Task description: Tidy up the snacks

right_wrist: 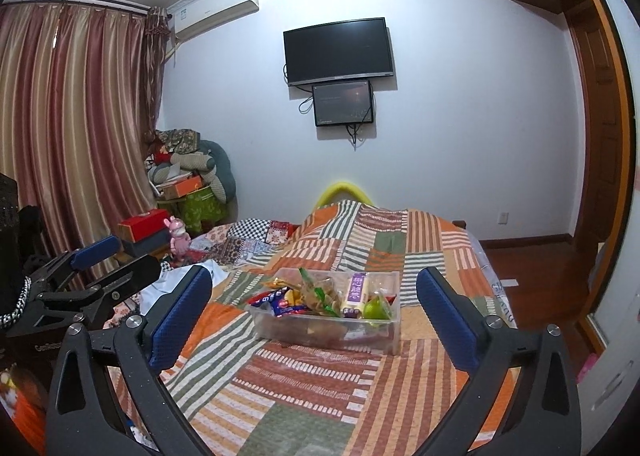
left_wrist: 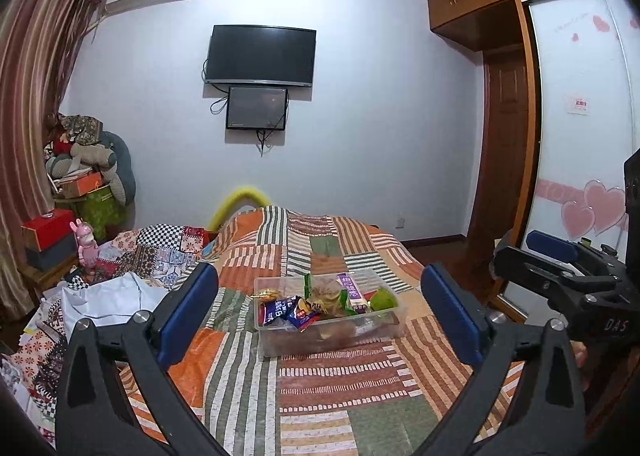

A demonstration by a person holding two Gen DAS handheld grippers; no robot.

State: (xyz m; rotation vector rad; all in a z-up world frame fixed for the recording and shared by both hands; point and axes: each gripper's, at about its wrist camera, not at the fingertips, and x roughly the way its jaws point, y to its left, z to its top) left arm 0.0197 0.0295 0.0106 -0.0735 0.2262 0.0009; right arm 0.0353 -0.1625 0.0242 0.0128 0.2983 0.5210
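A clear plastic box (left_wrist: 390, 326) full of snack packets stands on the patchwork bedspread (left_wrist: 320, 396). It holds blue packets (left_wrist: 290, 310), a purple-and-white bar (left_wrist: 351, 290) and green packets (left_wrist: 382, 298). My left gripper (left_wrist: 320, 316) is open and empty, held short of the box, which shows between its blue pads. My right gripper (right_wrist: 314, 314) is open and empty too, with the box (right_wrist: 390, 330) ahead between its pads. Each gripper shows in the other's view: the right one (left_wrist: 560, 256) at the right edge, the left one (right_wrist: 108, 260) at the left.
The bed's left side is piled with patterned cloths (left_wrist: 160, 252) and a white sheet (left_wrist: 116, 298). A pink toy (left_wrist: 86, 246) and red box (left_wrist: 48, 228) stand left of the bed. Wooden floor (right_wrist: 536, 276) and a wardrobe (left_wrist: 580, 116) lie right.
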